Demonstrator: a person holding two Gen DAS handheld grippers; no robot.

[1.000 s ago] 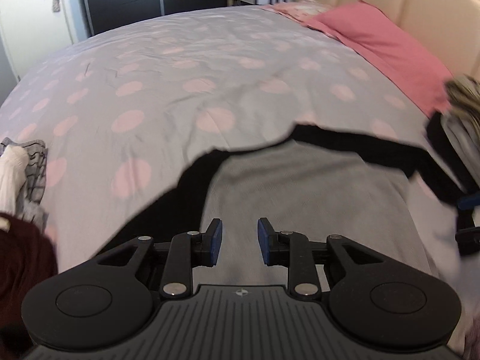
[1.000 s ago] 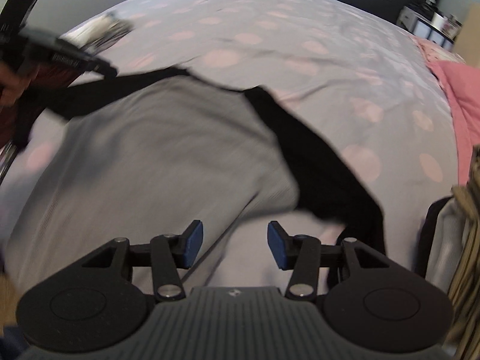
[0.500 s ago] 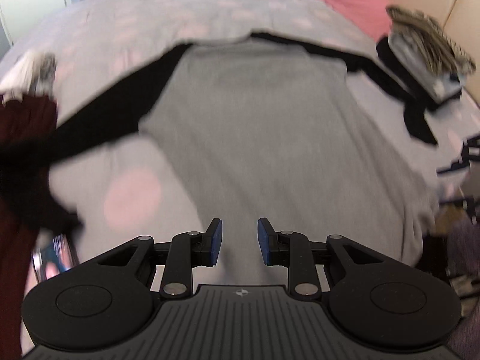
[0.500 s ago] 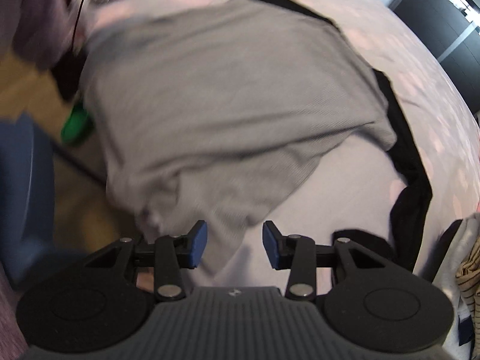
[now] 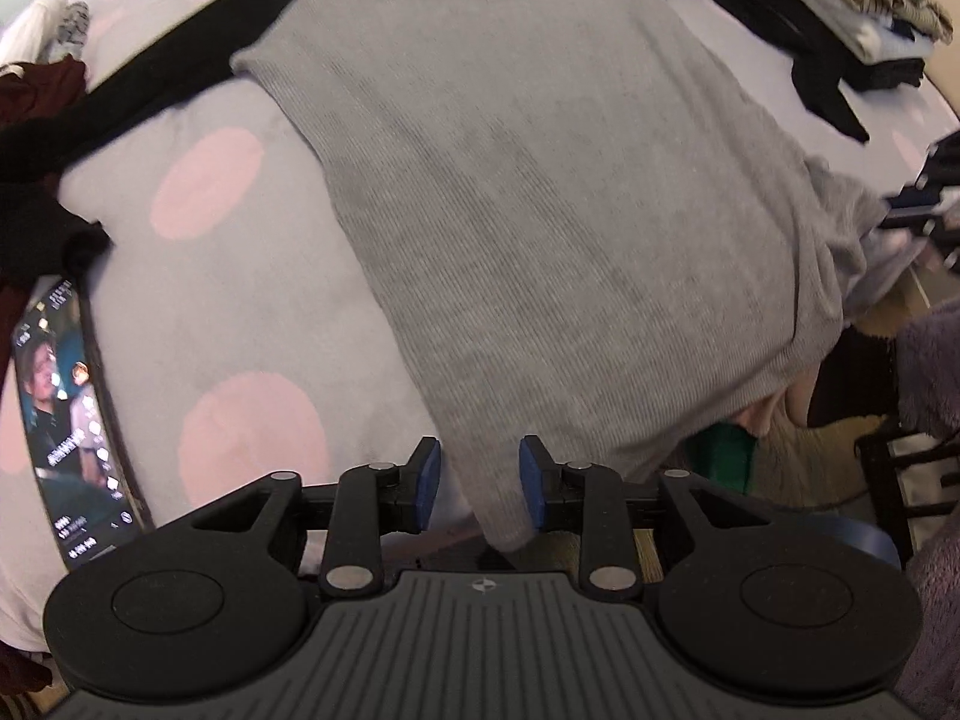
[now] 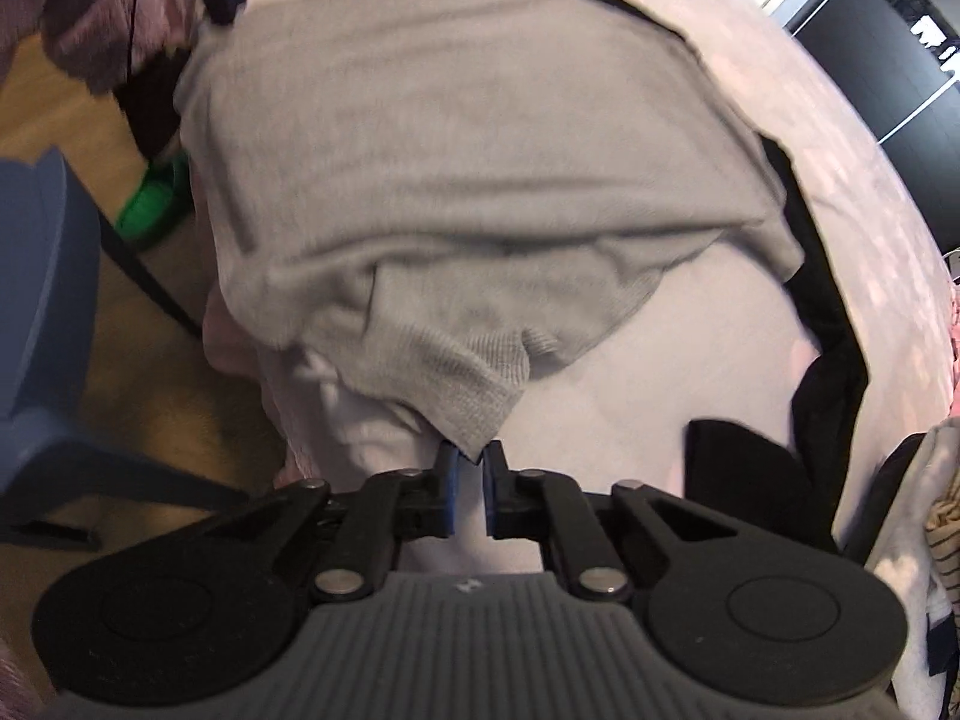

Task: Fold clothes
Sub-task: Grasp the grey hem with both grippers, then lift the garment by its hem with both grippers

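Note:
A grey ribbed top with black sleeves [image 5: 540, 192] lies spread face down across the bed, its hem hanging over the near edge. My left gripper [image 5: 479, 483] is open, and the left hem corner of the top sits between its blue pads without being pinched. In the right wrist view the same grey top [image 6: 456, 180] bunches near its other hem corner. My right gripper [image 6: 470, 483] is shut on that corner, the fabric tip pinched between the pads. One black sleeve [image 6: 828, 324] trails down the right side.
A lit phone [image 5: 66, 414] lies on the dotted duvet [image 5: 228, 312] at left. Dark red clothing [image 5: 36, 90] is piled far left; folded clothes [image 5: 852, 6] are stacked far right. A blue chair [image 6: 42, 300] and a green slipper [image 6: 150, 198] stand on the floor.
Both grippers dropped back from over the bed to the top's hem at the near edge. The right gripper closed on a hem corner; the left stayed open around the other corner.

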